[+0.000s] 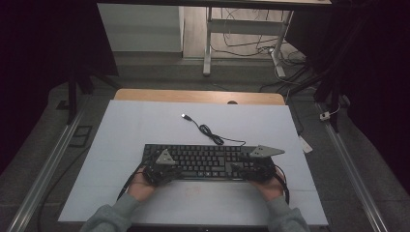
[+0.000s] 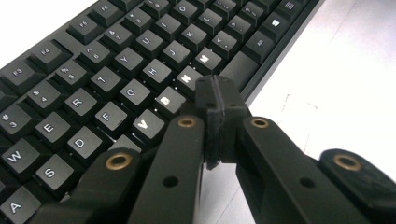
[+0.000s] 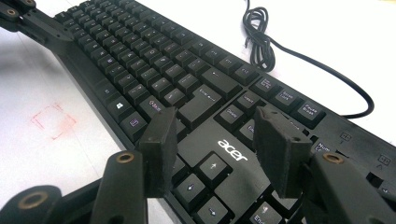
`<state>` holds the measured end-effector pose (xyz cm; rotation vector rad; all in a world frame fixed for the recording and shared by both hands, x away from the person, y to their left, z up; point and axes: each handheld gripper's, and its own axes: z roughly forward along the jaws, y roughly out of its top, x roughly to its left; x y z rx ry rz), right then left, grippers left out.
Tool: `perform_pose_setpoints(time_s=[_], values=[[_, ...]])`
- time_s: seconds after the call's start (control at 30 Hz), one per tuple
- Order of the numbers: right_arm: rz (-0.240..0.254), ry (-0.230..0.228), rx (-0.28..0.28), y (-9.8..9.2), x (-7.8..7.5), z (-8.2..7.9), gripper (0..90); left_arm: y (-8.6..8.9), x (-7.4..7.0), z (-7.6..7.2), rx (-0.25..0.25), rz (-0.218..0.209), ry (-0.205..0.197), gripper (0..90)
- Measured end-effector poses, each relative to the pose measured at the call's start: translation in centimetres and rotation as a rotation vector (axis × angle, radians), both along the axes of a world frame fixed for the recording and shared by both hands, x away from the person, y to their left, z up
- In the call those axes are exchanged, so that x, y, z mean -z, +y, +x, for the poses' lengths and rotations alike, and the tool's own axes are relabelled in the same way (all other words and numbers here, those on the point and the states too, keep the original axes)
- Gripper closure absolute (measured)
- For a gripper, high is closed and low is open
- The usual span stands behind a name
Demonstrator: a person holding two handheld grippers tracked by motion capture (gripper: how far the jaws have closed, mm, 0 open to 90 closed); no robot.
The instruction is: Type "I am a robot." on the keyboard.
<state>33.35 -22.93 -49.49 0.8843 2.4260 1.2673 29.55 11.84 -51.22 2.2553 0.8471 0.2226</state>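
On the white table (image 1: 145, 121), keyboard (image 3: 187, 79) reads "acer".

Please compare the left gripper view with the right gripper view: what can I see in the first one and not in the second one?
Left gripper view: the left tool with its jaws shut together, nothing between them, above the letter keys near the spacebar.

Right gripper view: the right tool with jaws apart over the arrow keys, the acer logo, and the coiled cable.

Both: the black keyboard on the white table.
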Motion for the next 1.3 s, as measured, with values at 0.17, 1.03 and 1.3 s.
perform_pose_setpoints(time_s=[0.17, 1.03, 1.3], values=[[0.0, -0.001, 0.0, 0.0, 0.0, 0.0, 50.1, -0.1, 0.3, 0.2, -0.012, 0.01, 0.0, 89.0], [0.007, -0.004, 0.002, -0.1, -0.1, 0.0, 50.0, 0.8, -0.7, -0.1, -0.041, -0.04, -0.046, 89.1], [0.011, -0.007, 0.002, -0.1, -0.1, 0.0, 50.0, 2.9, -2.0, -0.4, -0.067, -0.134, -0.063, 81.7]])
